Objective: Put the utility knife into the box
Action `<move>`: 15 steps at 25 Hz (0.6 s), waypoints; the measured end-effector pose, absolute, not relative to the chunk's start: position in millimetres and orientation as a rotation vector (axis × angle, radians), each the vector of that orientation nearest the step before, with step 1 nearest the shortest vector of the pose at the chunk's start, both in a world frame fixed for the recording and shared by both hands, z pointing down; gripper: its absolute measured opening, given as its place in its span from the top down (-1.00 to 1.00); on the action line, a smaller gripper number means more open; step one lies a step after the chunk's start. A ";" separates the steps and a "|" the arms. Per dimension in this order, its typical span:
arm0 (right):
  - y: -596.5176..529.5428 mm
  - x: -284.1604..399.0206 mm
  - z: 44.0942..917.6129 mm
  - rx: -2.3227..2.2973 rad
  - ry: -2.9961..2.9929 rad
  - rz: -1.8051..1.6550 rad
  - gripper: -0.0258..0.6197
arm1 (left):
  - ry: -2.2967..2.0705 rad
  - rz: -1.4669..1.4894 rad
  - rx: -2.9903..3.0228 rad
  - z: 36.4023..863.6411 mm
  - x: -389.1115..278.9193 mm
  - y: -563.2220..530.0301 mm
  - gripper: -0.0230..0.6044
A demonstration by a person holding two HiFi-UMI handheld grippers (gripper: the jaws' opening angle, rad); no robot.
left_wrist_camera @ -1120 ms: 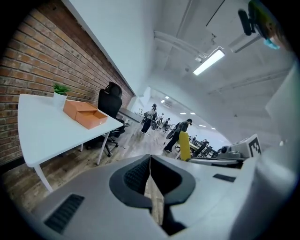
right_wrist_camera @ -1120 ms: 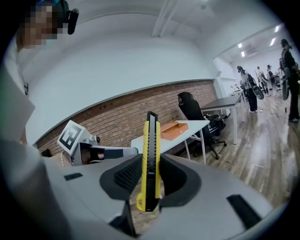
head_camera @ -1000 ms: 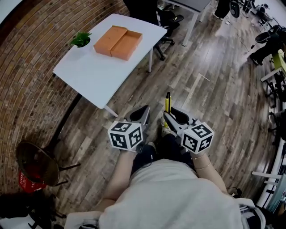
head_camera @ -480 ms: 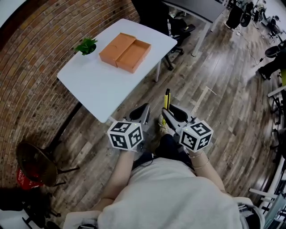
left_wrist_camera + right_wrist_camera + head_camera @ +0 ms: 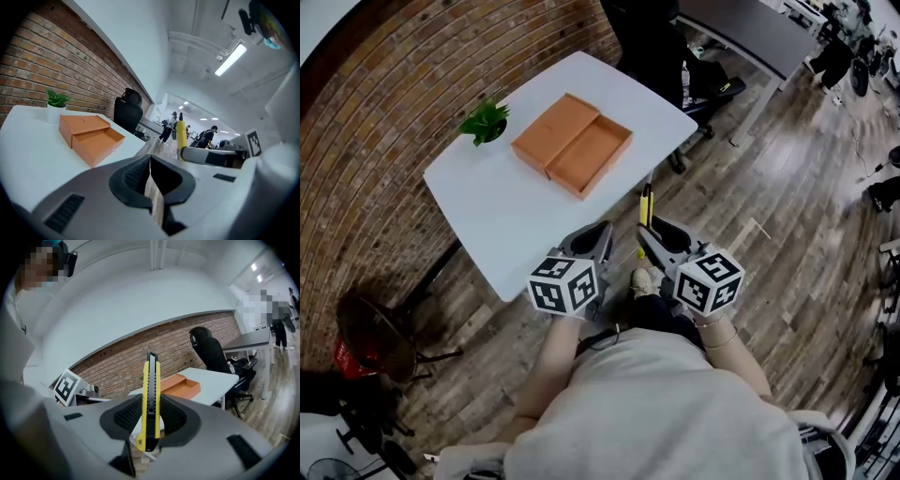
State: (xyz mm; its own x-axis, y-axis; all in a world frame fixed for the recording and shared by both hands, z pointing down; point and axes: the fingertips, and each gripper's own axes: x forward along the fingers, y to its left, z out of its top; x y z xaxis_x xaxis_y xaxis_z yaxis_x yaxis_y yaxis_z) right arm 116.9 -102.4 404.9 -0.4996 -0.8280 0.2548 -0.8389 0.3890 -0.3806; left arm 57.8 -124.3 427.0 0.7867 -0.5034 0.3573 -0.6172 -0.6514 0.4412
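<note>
My right gripper (image 5: 649, 234) is shut on a yellow and black utility knife (image 5: 645, 208), which sticks out forward between its jaws (image 5: 150, 399). The open orange box (image 5: 573, 144) lies on the white table (image 5: 525, 216), ahead and to the left of both grippers; its lid lies open beside the tray. It also shows in the left gripper view as the orange box (image 5: 89, 136) and in the right gripper view as the orange box (image 5: 180, 385). My left gripper (image 5: 598, 238) is shut with nothing in it, just short of the table's near edge.
A small green plant in a white pot (image 5: 486, 122) stands on the table left of the box. A black office chair (image 5: 652, 42) sits behind the table. A brick wall (image 5: 375, 103) runs along the left. A dark round stool (image 5: 375, 337) stands at lower left on the wooden floor.
Both grippers and the person have moved forward toward the table. The table and the box now lie closer, and the knife stays gripped in the right gripper.
</note>
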 end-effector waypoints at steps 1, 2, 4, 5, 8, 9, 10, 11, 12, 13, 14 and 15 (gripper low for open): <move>-115.0 124.8 403.6 1.539 -2.606 0.732 0.57 | -0.853 0.271 2.413 426.7 63.8 -137.3 0.90; -126.9 132.3 402.5 1.519 -2.614 0.730 0.57 | -0.875 0.269 2.406 426.2 69.1 -149.9 0.90; -150.7 147.1 400.6 1.484 -2.634 0.723 0.57 | -0.924 0.265 2.397 424.4 78.1 -174.9 0.90; -162.8 154.3 399.9 1.469 -2.644 0.718 0.57 | -0.949 0.261 2.392 423.3 82.3 -187.1 0.90; -194.3 169.2 399.9 1.409 -2.669 0.708 0.57 | -1.014 0.242 2.369 422.9 91.4 -215.0 0.90; -202.0 170.8 401.0 1.379 -2.677 0.707 0.57 | -1.035 0.239 2.356 424.5 92.5 -220.3 0.90; -208.7 171.4 402.4 1.349 -2.684 0.708 0.57 | -1.054 0.237 2.342 426.6 93.1 -224.3 0.90; -214.8 171.9 403.8 1.321 -2.691 0.710 0.57 | -1.070 0.235 2.328 428.7 93.7 -227.8 0.90; -220.7 172.6 405.1 1.297 -2.698 0.714 0.57 | -1.085 0.233 2.315 430.6 94.4 -231.1 0.90; -226.3 173.5 406.5 1.277 -2.703 0.718 0.57 | -1.098 0.232 2.303 432.3 94.8 -234.1 0.90; -231.2 174.8 408.3 1.259 -2.707 0.724 0.57 | -1.112 0.231 2.291 434.0 94.6 -236.5 0.90; -235.2 176.1 410.4 1.242 -2.708 0.730 0.57 | -1.128 0.229 2.277 435.7 93.6 -238.1 0.90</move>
